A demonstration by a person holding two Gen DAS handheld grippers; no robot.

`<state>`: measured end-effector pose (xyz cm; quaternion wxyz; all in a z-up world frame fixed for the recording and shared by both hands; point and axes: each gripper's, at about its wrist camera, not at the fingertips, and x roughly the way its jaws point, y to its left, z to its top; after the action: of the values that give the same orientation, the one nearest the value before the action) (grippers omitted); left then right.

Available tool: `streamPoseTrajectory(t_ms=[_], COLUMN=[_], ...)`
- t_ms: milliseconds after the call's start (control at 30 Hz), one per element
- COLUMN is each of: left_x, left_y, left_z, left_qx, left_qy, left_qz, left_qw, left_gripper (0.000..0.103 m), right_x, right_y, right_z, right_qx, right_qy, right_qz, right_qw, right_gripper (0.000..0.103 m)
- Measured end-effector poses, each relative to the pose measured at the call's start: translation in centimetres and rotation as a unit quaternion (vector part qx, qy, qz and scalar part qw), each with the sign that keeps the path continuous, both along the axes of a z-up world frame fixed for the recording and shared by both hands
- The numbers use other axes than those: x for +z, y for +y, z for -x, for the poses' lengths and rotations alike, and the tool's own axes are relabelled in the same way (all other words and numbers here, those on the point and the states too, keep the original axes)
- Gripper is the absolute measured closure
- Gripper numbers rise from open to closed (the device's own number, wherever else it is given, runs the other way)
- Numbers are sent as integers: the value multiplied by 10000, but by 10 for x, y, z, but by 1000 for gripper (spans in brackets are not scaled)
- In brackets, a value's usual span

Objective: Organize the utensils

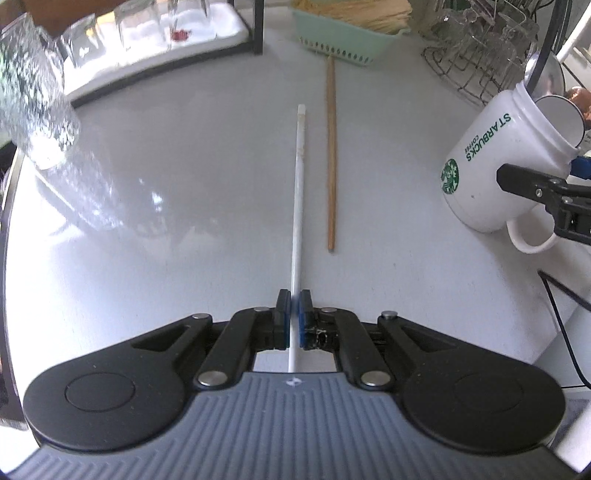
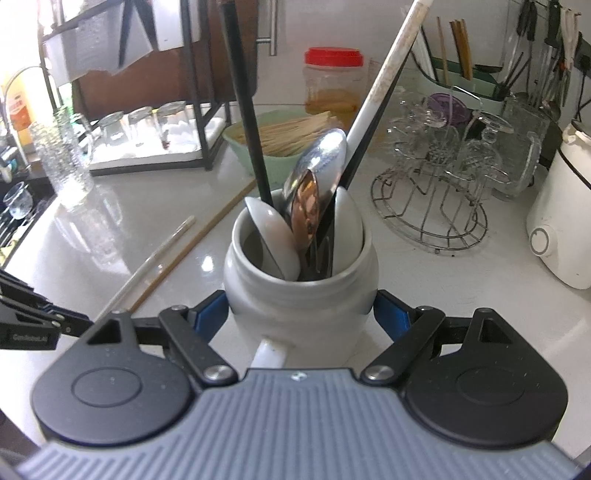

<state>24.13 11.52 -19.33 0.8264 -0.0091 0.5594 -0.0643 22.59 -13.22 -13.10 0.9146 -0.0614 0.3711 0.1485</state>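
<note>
Left wrist view: left gripper [image 1: 294, 319] pinched tight on a thin white chopstick [image 1: 298, 206], blue pads [image 1: 306, 317] pressing both sides near its lower end. The stick runs straight away over the glossy grey-white counter [image 1: 184, 221]; cannot tell if its far tip is touching the surface. Just right of the white chopstick lies a wooden chopstick [image 1: 331, 158], roughly parallel, flat on the counter, far end touching a mint-green slotted basket [image 1: 343, 44] heaped with pale wooden sticks. Left of the chopstick, well apart: a textured clear glass [image 1: 33, 110], blurred, and a black-framed rack [image 1: 255, 26] with upturned glasses on a white tray. Far right of it: a white Starbucks mug [image 1: 491, 162], tilted, with a wire glass rack [image 1: 480, 55] behind.

Right wrist view: right gripper [image 2: 301, 314] spread wide and clamped around that mug [image 2: 299, 295], blue pads [image 2: 388, 314] on both flanks, handle toward the camera. Mug is stuffed: two white ceramic spoons [image 2: 273, 236], a shiny metal spoon [image 2: 317, 173], black chopsticks [image 2: 251, 122], one long white stick [image 2: 384, 81]. Behind the mug: a red-lidded plastic jar [image 2: 332, 85]. Right of it: a white appliance [image 2: 565, 221].
</note>
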Motion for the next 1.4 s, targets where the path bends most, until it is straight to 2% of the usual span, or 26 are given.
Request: streamPoseTrajectory(t_ms=[200,267,333,367,767,1067,1233,1400], left_x=[3,5,6,6,2,-8,-8,-6], left_y=[5,6,5,5,-4,-16,-22,-27], left_z=[-1,-5,-13,-19,-99,-127,-136,-147], left_qx=[168,207,203,186,-115,-418,-522,-492], left_qy=[-8,-40,-88,-130,-485,-500,-395,-74], left_qz=[211,228,205,193,122,-112,-271,-397], left_qw=[9996,9995,9995,9996,9987,9978,9975,9980], left_gripper=[97,92,81,80,79,80,80,80], right_x=[0,0,0,0,1,1,1,1], right_y=[2,2,2,2,6,8,9,9], right_z=[4,4,4,4,2,3,2,2], right_qx=[134,135,129,121,-57,-210,-249,-281], right_qy=[-20,-20,-18,-15,75,130,132,125], right_qz=[-1,4,-1,-3,20,39,38,27], right_qw=[9999,9999,9999,9999,10000,9997,9996,9995], right_gripper=[15,15,15,15,15,16,15,15])
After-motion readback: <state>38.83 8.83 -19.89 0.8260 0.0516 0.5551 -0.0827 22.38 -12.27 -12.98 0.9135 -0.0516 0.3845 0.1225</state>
